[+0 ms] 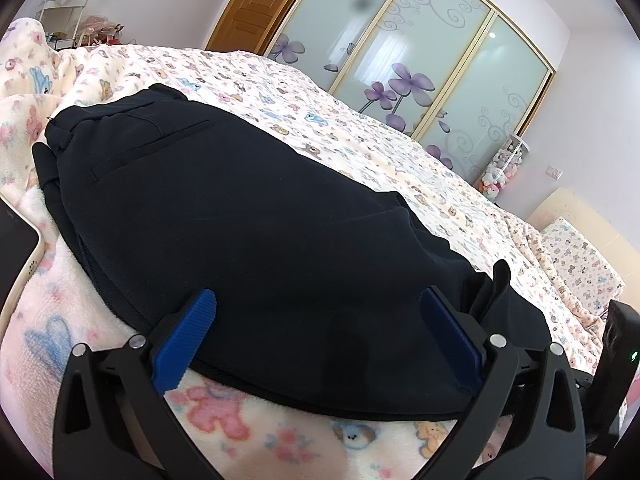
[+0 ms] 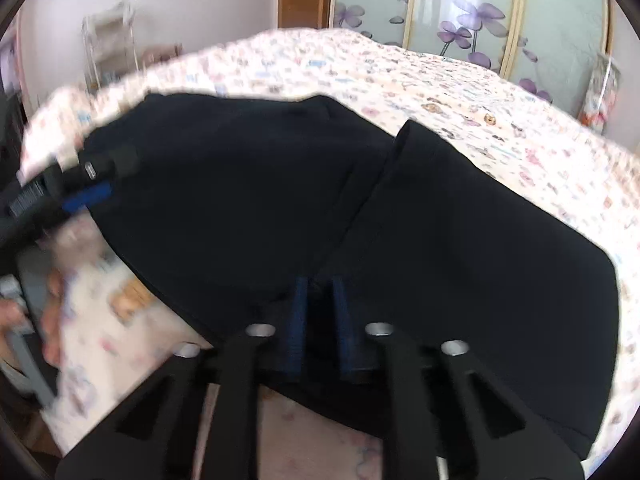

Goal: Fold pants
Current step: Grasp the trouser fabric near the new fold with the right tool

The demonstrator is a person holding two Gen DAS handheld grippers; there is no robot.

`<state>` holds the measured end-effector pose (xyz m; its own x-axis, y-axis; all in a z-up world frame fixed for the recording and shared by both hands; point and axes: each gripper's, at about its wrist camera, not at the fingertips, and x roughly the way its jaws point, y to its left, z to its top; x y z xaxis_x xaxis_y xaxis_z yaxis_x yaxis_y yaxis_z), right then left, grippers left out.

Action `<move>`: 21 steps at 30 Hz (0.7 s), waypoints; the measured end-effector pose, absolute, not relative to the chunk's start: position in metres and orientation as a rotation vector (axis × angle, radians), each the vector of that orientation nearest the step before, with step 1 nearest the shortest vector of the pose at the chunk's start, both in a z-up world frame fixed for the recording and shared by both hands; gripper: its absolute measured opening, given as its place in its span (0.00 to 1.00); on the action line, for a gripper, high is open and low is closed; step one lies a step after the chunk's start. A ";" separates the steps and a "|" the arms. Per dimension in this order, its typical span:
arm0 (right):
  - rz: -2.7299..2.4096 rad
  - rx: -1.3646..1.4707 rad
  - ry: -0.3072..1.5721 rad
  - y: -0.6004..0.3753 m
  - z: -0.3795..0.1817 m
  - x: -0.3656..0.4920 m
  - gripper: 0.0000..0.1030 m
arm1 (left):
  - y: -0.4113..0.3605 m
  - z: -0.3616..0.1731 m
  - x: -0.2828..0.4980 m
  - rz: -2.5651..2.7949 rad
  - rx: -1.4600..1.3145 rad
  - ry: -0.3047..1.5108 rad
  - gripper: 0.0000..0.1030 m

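Note:
Dark navy pants (image 1: 240, 220) lie folded on the bed, waistband and back pocket at the far left. My left gripper (image 1: 318, 304) is open, its blue pads (image 1: 192, 332) spread wide over the near edge of the pants, and it holds nothing. In the right wrist view the pants (image 2: 460, 240) fill the middle, with a fold line running down toward my right gripper (image 2: 320, 300). Its blue pads (image 2: 298, 320) stand almost together with dark fabric pinched between them. The left gripper (image 2: 92, 196) shows blurred at the pants' left edge.
The bed wears a cream blanket with a bear print (image 1: 360, 120). A phone-like device (image 1: 16, 240) lies at the left edge. Sliding wardrobe doors with purple flowers (image 1: 440, 60) and a wooden door (image 1: 256, 4) stand behind. A pillow (image 1: 580, 256) lies at the right.

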<state>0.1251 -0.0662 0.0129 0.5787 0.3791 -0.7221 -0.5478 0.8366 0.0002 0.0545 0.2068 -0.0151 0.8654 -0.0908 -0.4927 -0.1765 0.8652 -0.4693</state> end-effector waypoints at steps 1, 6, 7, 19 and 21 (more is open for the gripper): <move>0.552 -0.202 0.780 -0.068 0.016 0.125 0.10 | 0.207 -0.015 0.055 0.047 -0.530 0.529 0.98; 0.661 -0.024 0.768 -0.074 0.034 0.125 0.00 | 0.207 -0.015 0.055 0.046 -0.530 0.528 0.98; 0.666 -0.055 0.761 -0.066 0.035 0.121 0.00 | 0.207 -0.015 0.055 0.046 -0.530 0.528 0.98; 0.579 -0.016 0.811 -0.085 0.024 0.130 0.12 | 0.209 -0.016 0.055 0.036 -0.541 0.519 0.98; 0.569 -0.027 0.873 -0.082 0.005 0.135 0.13 | 0.208 -0.016 0.056 0.033 -0.542 0.517 0.98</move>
